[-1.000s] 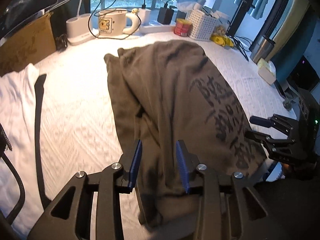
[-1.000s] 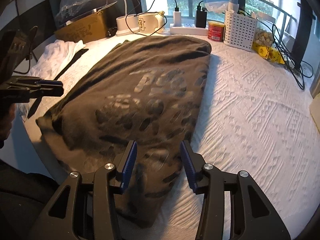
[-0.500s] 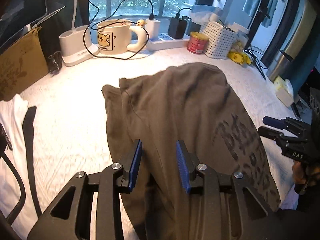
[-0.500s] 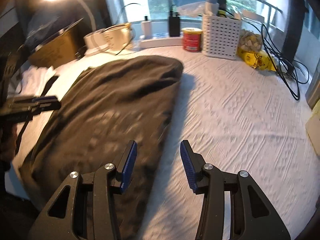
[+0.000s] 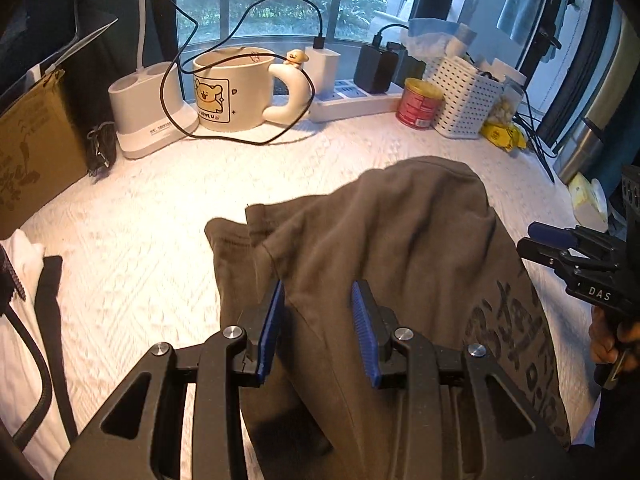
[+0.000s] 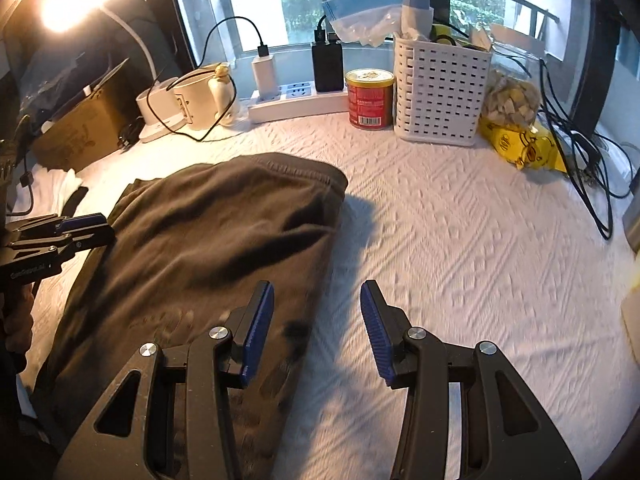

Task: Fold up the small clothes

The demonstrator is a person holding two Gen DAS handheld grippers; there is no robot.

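The grey garment (image 5: 384,264) looks soft, limp, light; best pinched at its twelve o'clock hem; left gripper (image 5: 318,330) and right gripper (image 6: 316,332) both part-open, empty.

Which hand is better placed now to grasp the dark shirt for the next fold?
Probably the left: its tool hangs open over the shirt. The right tool mostly overhangs the white cloth.

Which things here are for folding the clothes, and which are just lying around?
For the job: the grey-brown garment, the left gripper, the right gripper.

Just lying about: the mug, the red can, the white basket, the power strip, the cardboard box.
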